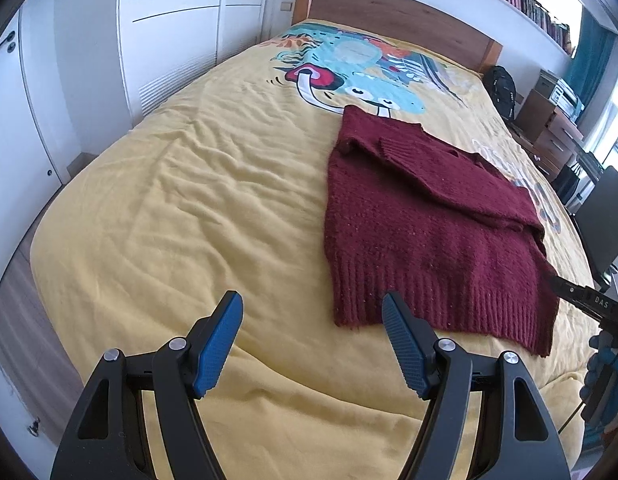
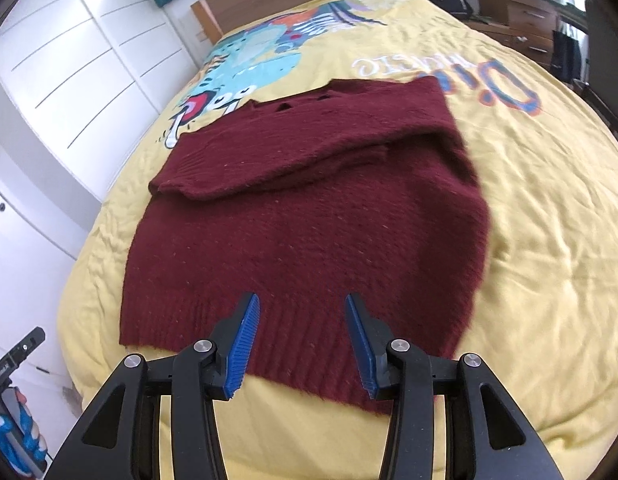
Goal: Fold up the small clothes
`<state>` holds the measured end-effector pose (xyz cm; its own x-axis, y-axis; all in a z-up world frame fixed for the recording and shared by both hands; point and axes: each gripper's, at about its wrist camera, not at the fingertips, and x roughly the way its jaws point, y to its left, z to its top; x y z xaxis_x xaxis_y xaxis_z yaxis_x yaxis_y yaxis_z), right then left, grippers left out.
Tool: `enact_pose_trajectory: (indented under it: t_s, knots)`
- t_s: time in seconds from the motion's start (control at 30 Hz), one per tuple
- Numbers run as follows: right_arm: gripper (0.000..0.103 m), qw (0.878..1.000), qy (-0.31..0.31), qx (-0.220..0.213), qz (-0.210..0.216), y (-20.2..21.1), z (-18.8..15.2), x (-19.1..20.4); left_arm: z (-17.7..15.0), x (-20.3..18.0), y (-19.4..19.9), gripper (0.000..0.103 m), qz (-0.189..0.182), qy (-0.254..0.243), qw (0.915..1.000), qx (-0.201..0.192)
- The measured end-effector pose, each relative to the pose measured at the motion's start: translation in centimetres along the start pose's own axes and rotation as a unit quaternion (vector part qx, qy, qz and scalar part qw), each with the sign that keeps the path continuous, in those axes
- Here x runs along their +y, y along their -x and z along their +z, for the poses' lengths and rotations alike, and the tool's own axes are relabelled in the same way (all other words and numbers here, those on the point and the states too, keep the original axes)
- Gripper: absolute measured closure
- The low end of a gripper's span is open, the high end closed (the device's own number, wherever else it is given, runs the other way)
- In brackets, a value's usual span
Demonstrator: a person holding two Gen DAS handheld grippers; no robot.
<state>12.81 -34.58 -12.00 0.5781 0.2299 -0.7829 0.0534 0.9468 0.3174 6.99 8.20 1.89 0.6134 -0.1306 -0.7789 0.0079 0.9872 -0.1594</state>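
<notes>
A dark red knitted sweater (image 1: 421, 224) lies flat on the yellow bedspread (image 1: 181, 208), both sleeves folded across its chest. It also shows in the right wrist view (image 2: 309, 220), ribbed hem nearest me. My left gripper (image 1: 313, 308) is open and empty, above the bedspread just left of the hem's near left corner. My right gripper (image 2: 303, 312) is open and empty, hovering over the middle of the hem. The right gripper also shows at the right edge of the left wrist view (image 1: 589, 300).
The bedspread (image 2: 549, 208) has a colourful cartoon print towards the wooden headboard (image 1: 389, 12). White wardrobe doors (image 1: 69, 80) stand left of the bed. A black backpack (image 1: 501, 88) and wooden drawers (image 1: 549, 128) stand on the right.
</notes>
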Motion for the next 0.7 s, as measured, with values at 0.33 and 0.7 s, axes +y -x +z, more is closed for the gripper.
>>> enact_pose_trajectory:
  t_s: [0.33,0.7]
  knots:
    - [0.057,0.999,-0.025,-0.018,-0.012,2.9,-2.4,-2.5,-0.4,-0.9,1.1,0.034,-0.010,-0.011,0.9998,-0.010]
    - [0.052,0.998,-0.041,-0.044,-0.036,7.0,-4.9,-4.7,-1.0,-1.4,2.1,0.030,-0.019,-0.016,0.9994,-0.024]
